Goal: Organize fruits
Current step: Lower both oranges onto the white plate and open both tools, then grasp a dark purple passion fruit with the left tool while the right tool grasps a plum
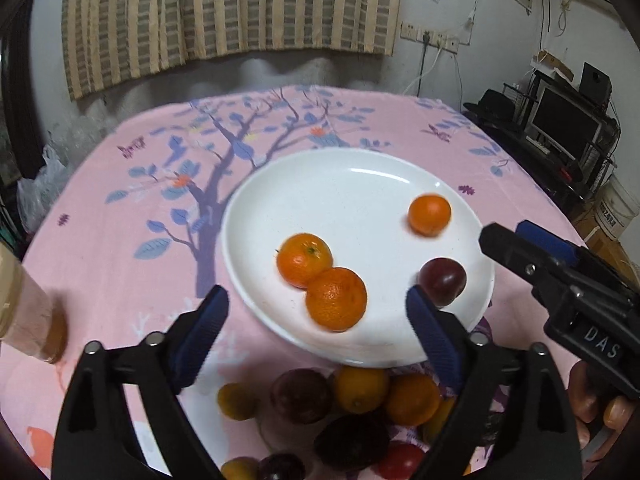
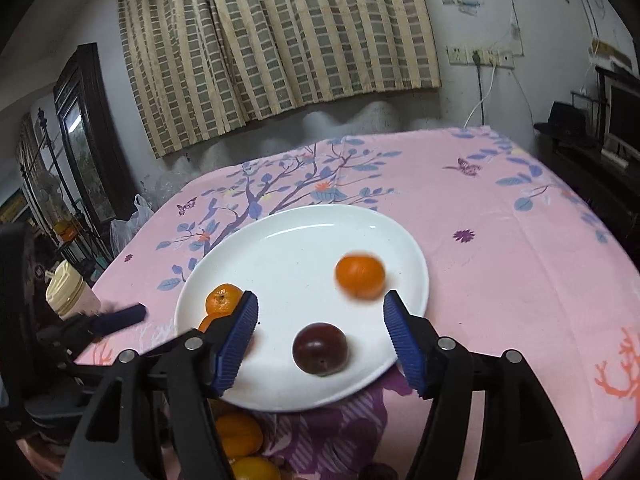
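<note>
Both tools, the left tool [image 1: 318, 336] and the right tool [image 2: 320, 340], are standing released and empty over the plate [image 1: 304, 184]. The loose fruit pile [image 1: 360, 404] is lying nearer the person than the plate, directly beneath the left tool.

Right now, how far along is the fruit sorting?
Done: three oranges and one dark plum sit on the white round plate. In hand: nothing; left gripper and right gripper are open. Left: the mixed fruit pile on the pink cloth.

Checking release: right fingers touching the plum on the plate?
Apart. Right wrist view shows the plum lying between the open right fingers, white plate visible on both sides.
</note>
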The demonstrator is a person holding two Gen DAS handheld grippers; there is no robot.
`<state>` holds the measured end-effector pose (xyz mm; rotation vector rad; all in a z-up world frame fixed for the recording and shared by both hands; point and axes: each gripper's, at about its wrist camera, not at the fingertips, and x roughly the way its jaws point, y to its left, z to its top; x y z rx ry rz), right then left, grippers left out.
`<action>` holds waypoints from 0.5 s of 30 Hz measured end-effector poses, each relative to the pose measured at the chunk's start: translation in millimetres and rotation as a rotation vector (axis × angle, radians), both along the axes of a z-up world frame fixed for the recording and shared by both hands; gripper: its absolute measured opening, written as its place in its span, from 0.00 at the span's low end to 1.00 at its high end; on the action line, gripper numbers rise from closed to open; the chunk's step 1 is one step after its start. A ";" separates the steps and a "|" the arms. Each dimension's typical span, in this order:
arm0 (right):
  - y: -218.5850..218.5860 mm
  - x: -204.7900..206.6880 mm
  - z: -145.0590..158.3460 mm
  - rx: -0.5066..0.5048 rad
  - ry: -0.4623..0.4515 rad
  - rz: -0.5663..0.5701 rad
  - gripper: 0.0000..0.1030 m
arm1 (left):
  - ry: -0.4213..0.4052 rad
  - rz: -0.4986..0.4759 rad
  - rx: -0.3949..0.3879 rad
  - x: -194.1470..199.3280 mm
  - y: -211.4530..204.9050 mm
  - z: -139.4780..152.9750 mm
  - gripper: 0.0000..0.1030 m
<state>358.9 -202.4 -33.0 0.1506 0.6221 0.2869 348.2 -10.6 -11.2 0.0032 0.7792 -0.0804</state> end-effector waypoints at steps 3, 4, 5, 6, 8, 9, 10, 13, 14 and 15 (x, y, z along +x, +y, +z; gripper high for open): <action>-2.6 -12.1 0.6 0.019 0.005 0.013 0.65 | -0.020 0.005 0.005 -13.3 2.7 6.4 0.89; -4.0 -16.6 -0.2 0.030 0.011 0.019 0.65 | -0.018 0.002 -0.001 -16.4 3.6 6.9 0.90; -5.2 -21.0 -0.8 0.034 0.014 0.021 0.65 | -0.016 0.000 -0.005 -18.4 4.5 7.7 0.90; -6.2 -25.2 -1.5 0.035 0.015 0.023 0.66 | -0.015 -0.001 -0.007 -21.3 4.8 7.9 0.91; -10.0 -35.0 -2.0 0.032 0.014 0.022 0.66 | -0.014 -0.002 -0.009 -26.9 6.7 7.9 0.92; -11.9 -39.4 -2.7 0.027 0.013 0.018 0.66 | -0.015 -0.003 -0.010 -30.2 8.2 7.7 0.93; -15.3 -44.2 -3.9 0.023 0.014 0.013 0.66 | -0.014 -0.001 -0.008 -34.0 10.2 6.5 0.93; -26.9 -52.7 -10.5 0.029 0.031 -0.011 0.66 | -0.010 0.017 0.003 -42.2 18.8 1.4 0.94; -31.0 -53.4 -13.9 0.036 0.053 -0.013 0.66 | -0.007 0.030 0.010 -44.8 23.0 -1.3 0.94; -34.1 -53.7 -16.8 0.045 0.069 -0.014 0.66 | 0.001 0.046 0.018 -46.1 27.3 -4.1 0.94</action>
